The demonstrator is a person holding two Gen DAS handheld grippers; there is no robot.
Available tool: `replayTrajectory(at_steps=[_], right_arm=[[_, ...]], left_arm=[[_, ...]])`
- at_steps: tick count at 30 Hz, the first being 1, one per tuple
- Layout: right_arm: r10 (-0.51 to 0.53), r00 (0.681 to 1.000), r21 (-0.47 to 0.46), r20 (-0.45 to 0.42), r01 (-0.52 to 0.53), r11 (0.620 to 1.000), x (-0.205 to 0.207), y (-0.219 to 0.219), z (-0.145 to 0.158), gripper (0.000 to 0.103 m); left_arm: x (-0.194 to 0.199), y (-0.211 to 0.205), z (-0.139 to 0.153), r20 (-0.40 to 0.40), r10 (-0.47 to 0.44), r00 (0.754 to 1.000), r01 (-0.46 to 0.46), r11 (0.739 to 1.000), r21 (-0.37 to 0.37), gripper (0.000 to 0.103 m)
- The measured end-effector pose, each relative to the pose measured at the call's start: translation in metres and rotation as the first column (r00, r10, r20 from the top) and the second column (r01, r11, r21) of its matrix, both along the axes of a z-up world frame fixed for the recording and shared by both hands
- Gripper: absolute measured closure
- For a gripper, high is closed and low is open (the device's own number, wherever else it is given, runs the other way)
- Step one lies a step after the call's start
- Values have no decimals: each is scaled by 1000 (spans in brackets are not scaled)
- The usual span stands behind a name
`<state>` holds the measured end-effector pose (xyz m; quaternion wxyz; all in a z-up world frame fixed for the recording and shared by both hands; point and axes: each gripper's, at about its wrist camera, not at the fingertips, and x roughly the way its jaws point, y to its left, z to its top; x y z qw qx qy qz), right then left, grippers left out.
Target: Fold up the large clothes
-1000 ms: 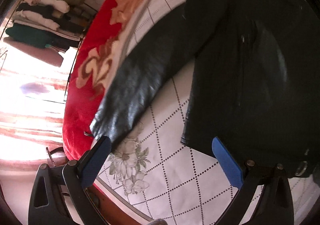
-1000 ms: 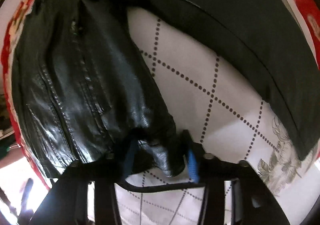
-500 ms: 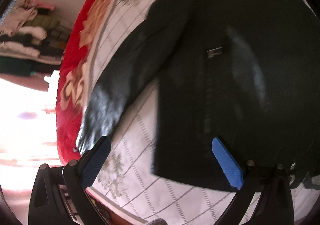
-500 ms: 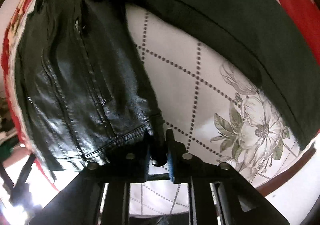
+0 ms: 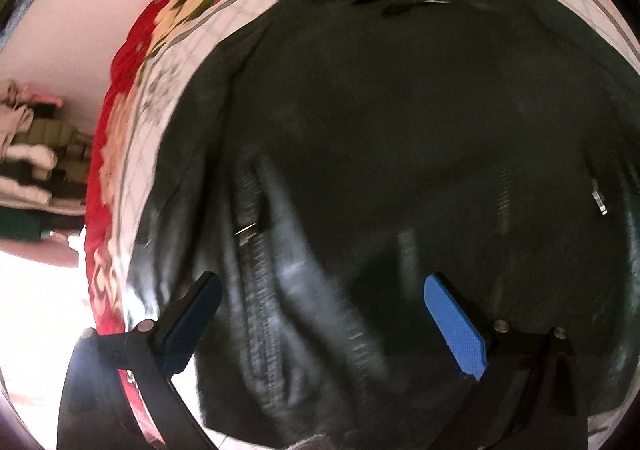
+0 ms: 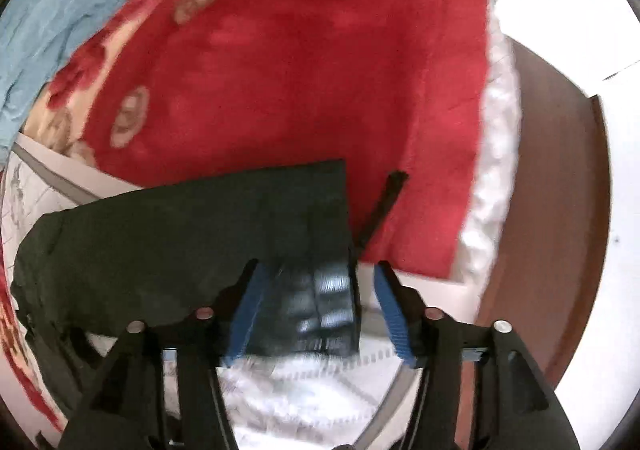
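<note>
Item one: black leather jacket [image 5: 400,150]. It lies spread flat on the bed and fills most of my left view. A stitched seam with a small metal zip pull [image 5: 246,229] runs down its left part; a second metal piece [image 5: 599,199] shows near the right edge. The picture is blurred, so finer detail cannot be told.

Item two: my left gripper [image 5: 320,324]. The jaws stand wide apart over the lower part of the jacket, blue pads [image 5: 454,324] facing each other, nothing between them but open air above the leather. They hold nothing.

Item three: my right gripper [image 6: 320,310]. The jaws are opening. The cuff end of a sleeve [image 6: 200,230] lies between them, flat on the bedding; the right pad stands clear of it, and the left pad sits just beside its edge. I cannot tell whether that pad touches it. The sleeve runs off to the left of my view.

Item four: bedding. A white quilted sheet [image 5: 132,154] with a dotted diamond pattern and printed flowers lies under the jacket; a red blanket [image 6: 300,70] with pale flower motifs lies beyond it. A thin black strap [image 6: 384,206] lies on the red blanket just past the cuff.

Item five: surroundings. Stacked folded clothes [image 5: 28,154] at the far left of the left view; a blue garment [image 6: 48,22] at the upper left of the right view; brown bed edge [image 6: 552,210] at the right.
</note>
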<state>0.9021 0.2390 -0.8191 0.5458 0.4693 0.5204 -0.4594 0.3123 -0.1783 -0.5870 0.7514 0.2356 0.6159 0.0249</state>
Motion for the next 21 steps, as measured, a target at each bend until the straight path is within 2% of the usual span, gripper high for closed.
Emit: replayTrajectory(at_steps=[2, 4, 5, 6, 8, 10, 12, 13, 15, 16, 17, 18, 21], right_arm=[[9, 1000, 40, -14, -9, 999, 6, -2, -12, 43], [55, 998, -1, -29, -55, 998, 20, 3, -5, 57], [99, 995, -29, -29, -99, 995, 30, 2, 3, 74], [117, 993, -49, -15, -117, 992, 33, 0, 12, 84], [143, 990, -106, -17, -144, 984, 40, 0, 35, 87], [129, 992, -197, -3, -127, 972, 29, -6, 69, 87], [102, 995, -251, 14, -95, 963, 20, -31, 83, 87], [100, 995, -265, 5, -95, 960, 30, -34, 92, 87], [132, 990, -206, -45, -138, 969, 44, -66, 75, 77], [144, 989, -142, -47, -149, 979, 42, -72, 62, 75], [132, 991, -77, 6, -131, 988, 34, -86, 57, 74], [90, 995, -52, 51, -87, 995, 25, -85, 55, 67], [1, 988, -58, 152, 8, 998, -1, -68, 67, 61]], left_arm=[[-1, -14, -2, 3, -31, 1000, 31, 1000, 2, 0], [-3, -26, -1, 7, -49, 999, 49, 999, 0, 0], [-4, -32, 0, 6, -59, 998, 59, 998, -6, 0], [-5, -37, 0, 5, -66, 998, 66, 998, -7, 0], [-8, -44, 3, 1, -81, 997, 81, 997, -13, 0], [-7, -53, 6, 4, -91, 996, 91, 996, -19, 0], [-10, -60, 9, 1, -102, 995, 102, 994, -31, 0], [-11, -64, 9, -4, -104, 995, 104, 994, -34, 0], [-14, -68, 8, -15, -106, 994, 105, 994, -42, 0], [-15, -69, 7, -22, -107, 994, 106, 993, -44, 0], [-17, -71, 5, -32, -105, 994, 104, 993, -47, 0], [-18, -71, 4, -37, -102, 994, 100, 994, -50, 0], [-21, -75, 0, -48, -95, 994, 93, 994, -57, 0]])
